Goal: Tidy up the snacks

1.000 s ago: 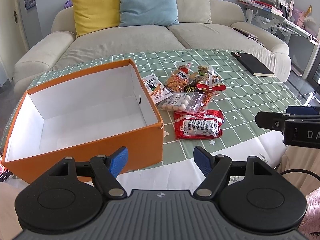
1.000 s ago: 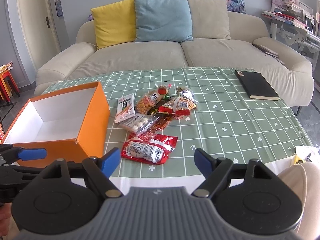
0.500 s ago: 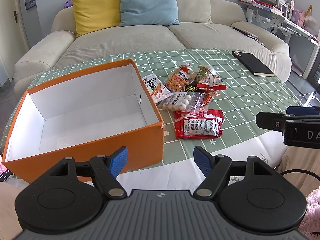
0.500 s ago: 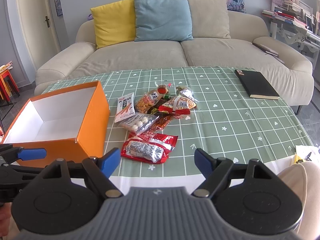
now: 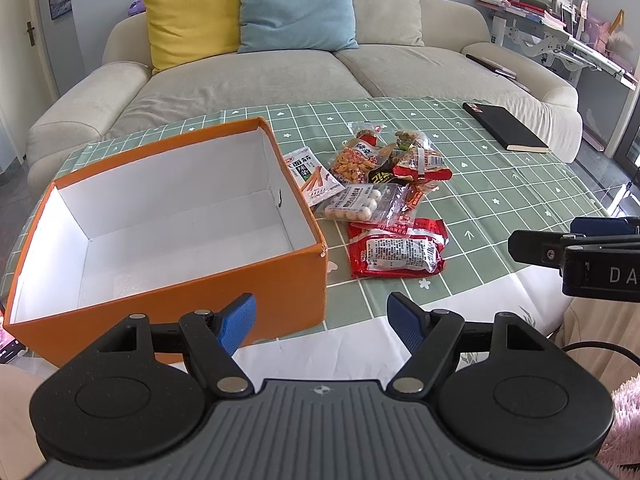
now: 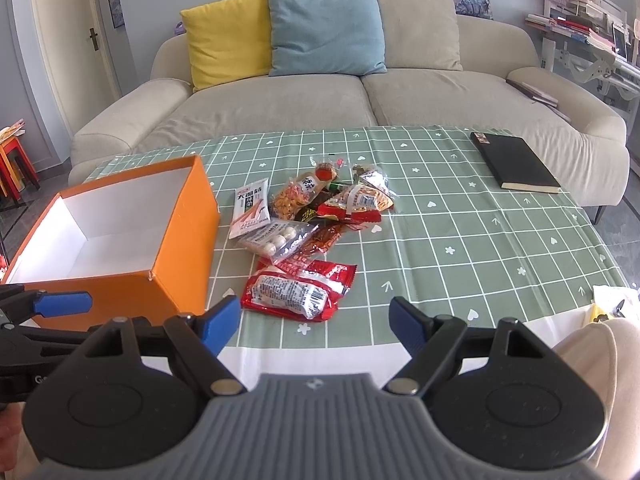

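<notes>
Nothing is packed yet: the orange box [image 5: 168,224] at frame left is seen bare, the snacks [image 5: 384,192] heaped at centre, and both grippers' fingers [image 5: 240,322] are spread, nothing held

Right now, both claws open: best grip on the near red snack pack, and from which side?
Judging by its pose, take the red snack pack by its flat crimped right edge, where bare tablecloth leaves room. It lies flat, bulging mid-pack, with other packets overlapping its far edge. The right claw is nearer, so I'd come in low from the right-near side.
</notes>
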